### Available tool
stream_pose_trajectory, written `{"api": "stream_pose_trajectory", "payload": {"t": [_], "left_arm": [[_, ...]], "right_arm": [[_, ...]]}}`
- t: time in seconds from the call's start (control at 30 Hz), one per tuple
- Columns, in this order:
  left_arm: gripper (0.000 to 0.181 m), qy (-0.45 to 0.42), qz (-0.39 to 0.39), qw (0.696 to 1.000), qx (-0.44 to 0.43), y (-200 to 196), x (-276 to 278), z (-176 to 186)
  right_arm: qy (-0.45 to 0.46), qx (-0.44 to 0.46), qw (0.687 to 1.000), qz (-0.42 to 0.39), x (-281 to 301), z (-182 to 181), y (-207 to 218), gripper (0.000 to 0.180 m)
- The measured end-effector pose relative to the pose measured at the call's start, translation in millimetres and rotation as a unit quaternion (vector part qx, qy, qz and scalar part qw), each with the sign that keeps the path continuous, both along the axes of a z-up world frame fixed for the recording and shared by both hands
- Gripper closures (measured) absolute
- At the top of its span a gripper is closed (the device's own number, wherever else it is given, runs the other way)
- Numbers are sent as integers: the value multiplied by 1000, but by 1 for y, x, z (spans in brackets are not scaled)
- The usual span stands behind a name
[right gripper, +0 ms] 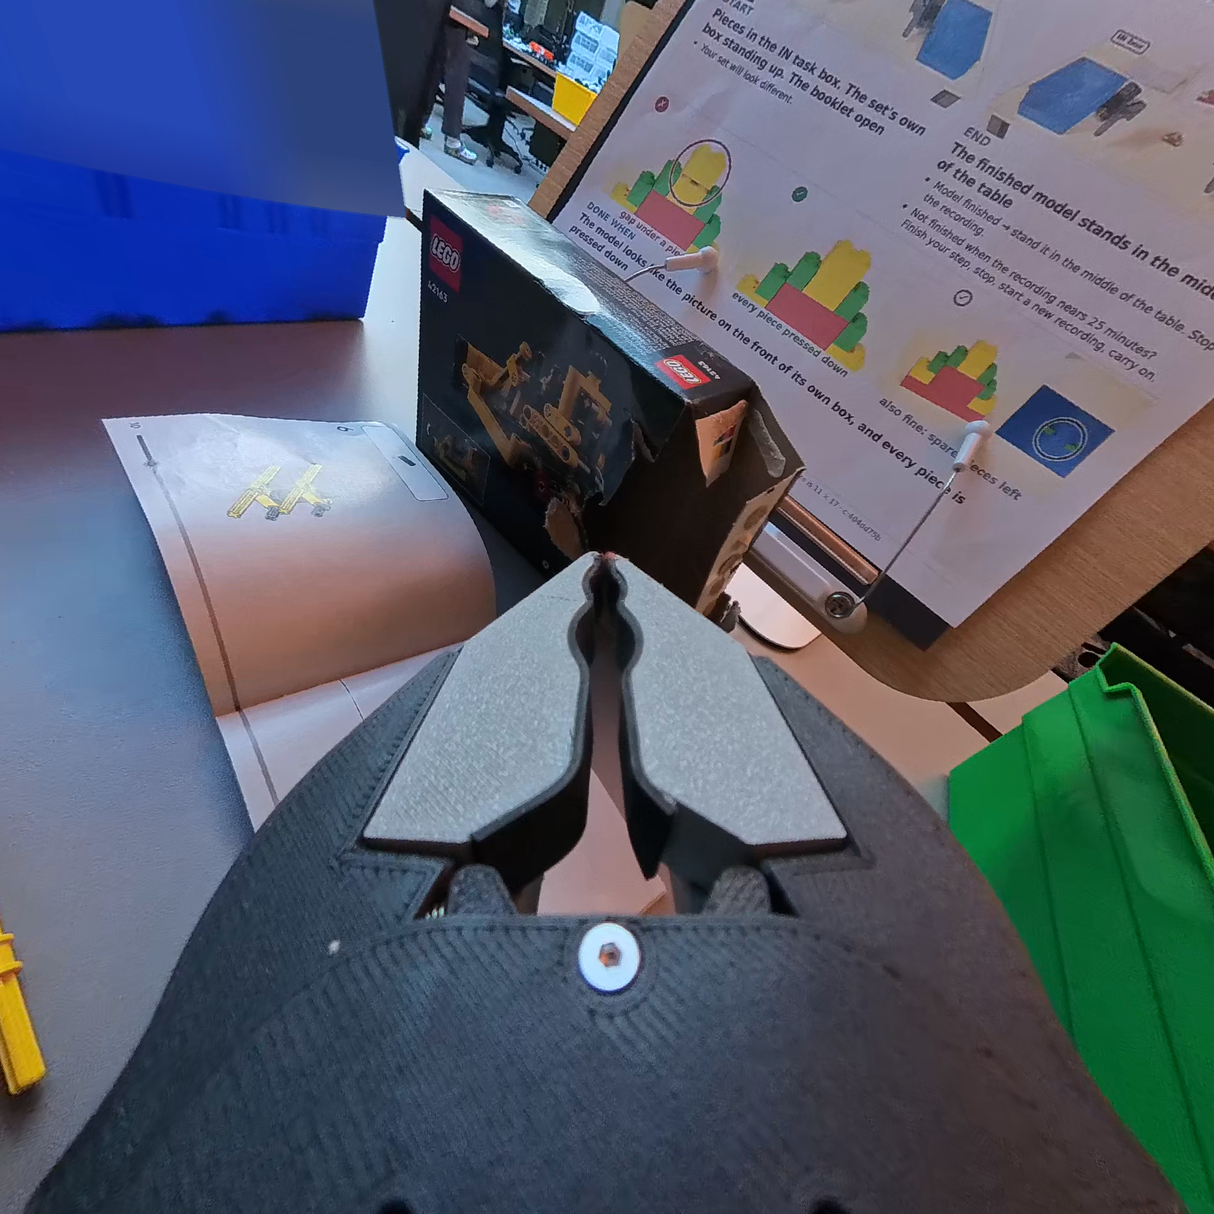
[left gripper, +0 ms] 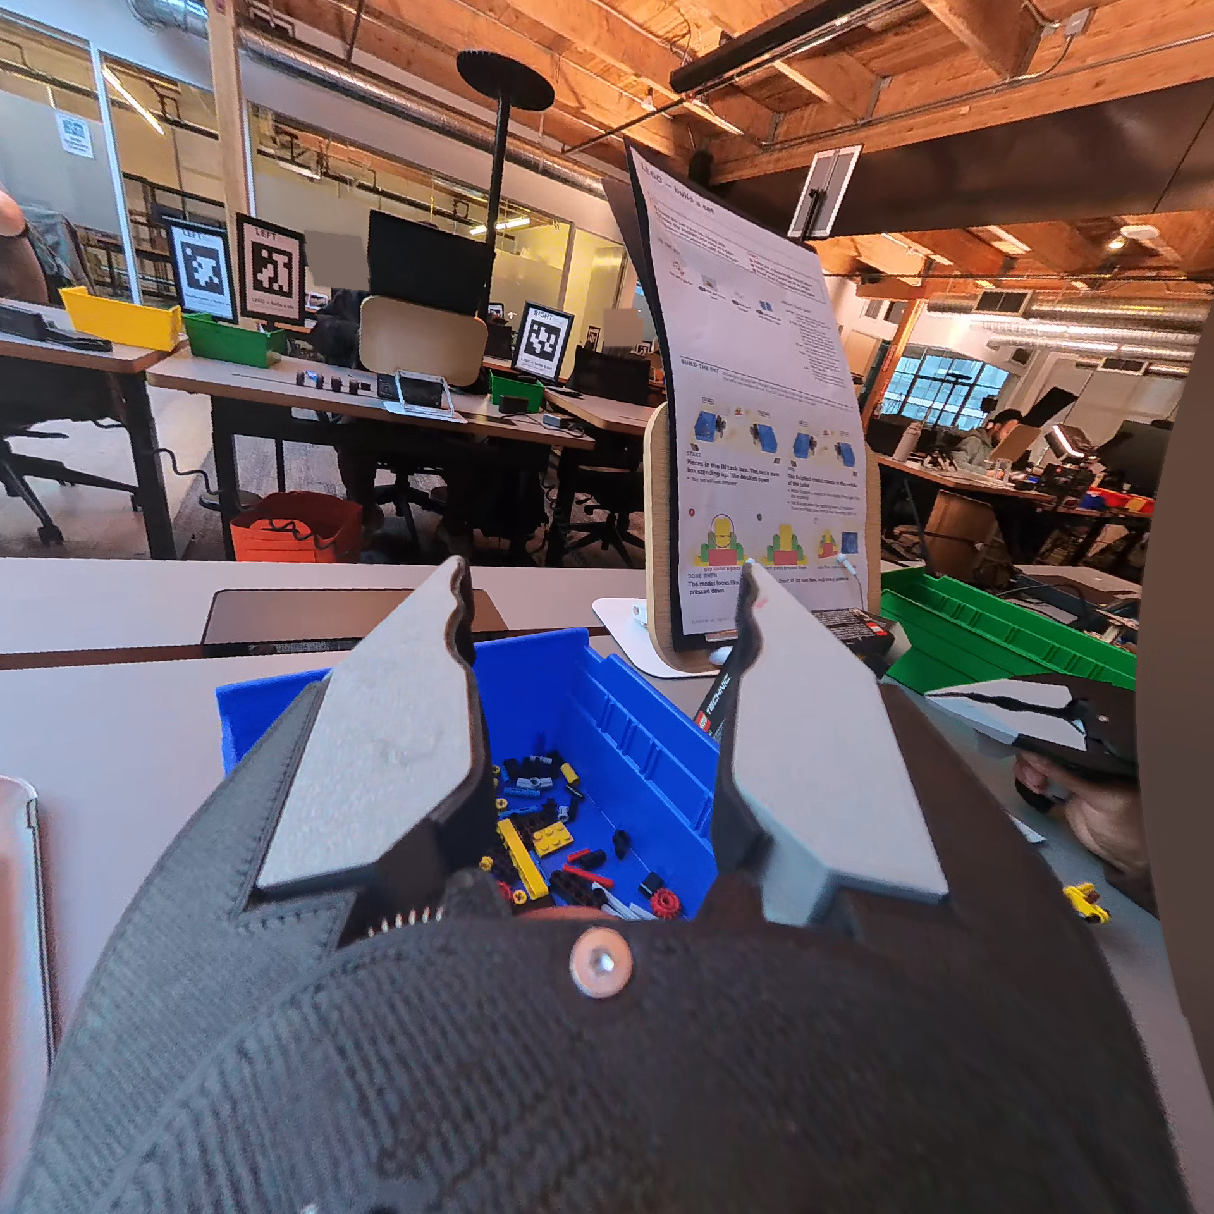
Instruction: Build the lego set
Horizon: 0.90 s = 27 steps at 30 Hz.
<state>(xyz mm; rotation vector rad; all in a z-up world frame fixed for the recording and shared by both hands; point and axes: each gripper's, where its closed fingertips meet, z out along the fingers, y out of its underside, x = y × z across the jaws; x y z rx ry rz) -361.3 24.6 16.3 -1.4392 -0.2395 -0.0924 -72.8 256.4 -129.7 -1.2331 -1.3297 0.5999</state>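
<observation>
My left gripper (left gripper: 604, 591) is open and hovers over a blue bin (left gripper: 657, 729). The bin holds several loose lego pieces (left gripper: 545, 834) in yellow, black, red and blue. My right gripper (right gripper: 601, 560) is shut with its tips touching, and I see nothing held in it. It points at the black lego set box (right gripper: 558, 368), which stands just beyond its tips. The open instruction booklet (right gripper: 295, 525) lies flat to the left of the box. The right gripper also shows in the left wrist view (left gripper: 1051, 722), held by a hand.
A printed sheet on a wooden stand (right gripper: 920, 263) rises behind the box. A green bin (right gripper: 1117, 854) is at the right. The blue bin (right gripper: 164, 197) is at the far left. A yellow lego part (right gripper: 13, 1025) lies on the table, and a small yellow piece (left gripper: 1087, 903) sits near the hand.
</observation>
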Motion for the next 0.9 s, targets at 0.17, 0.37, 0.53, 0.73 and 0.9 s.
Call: {"api": "stream_pose_trajectory", "payload": {"t": [0.17, 0.37, 0.53, 0.73, 0.9], "left_arm": [[105, 0, 6, 1000, 6, -2, -2, 3], [117, -2, 23, 1000, 18, -6, -8, 6], [162, 6, 31, 999, 13, -5, -9, 5], [163, 13, 26, 1000, 4, -3, -4, 3], [153, 37, 4, 999, -20, 4, 10, -2]], "right_arm": [[2, -2, 1000, 0, 0, 1, 0, 180], [1, 2, 1000, 2, 0, 1, -1, 180], [1, 6, 1000, -1, 1, 1, 1, 180], [11, -11, 1000, -5, 4, 3, 6, 180], [10, -4, 1000, 3, 3, 4, 1, 180]]}}
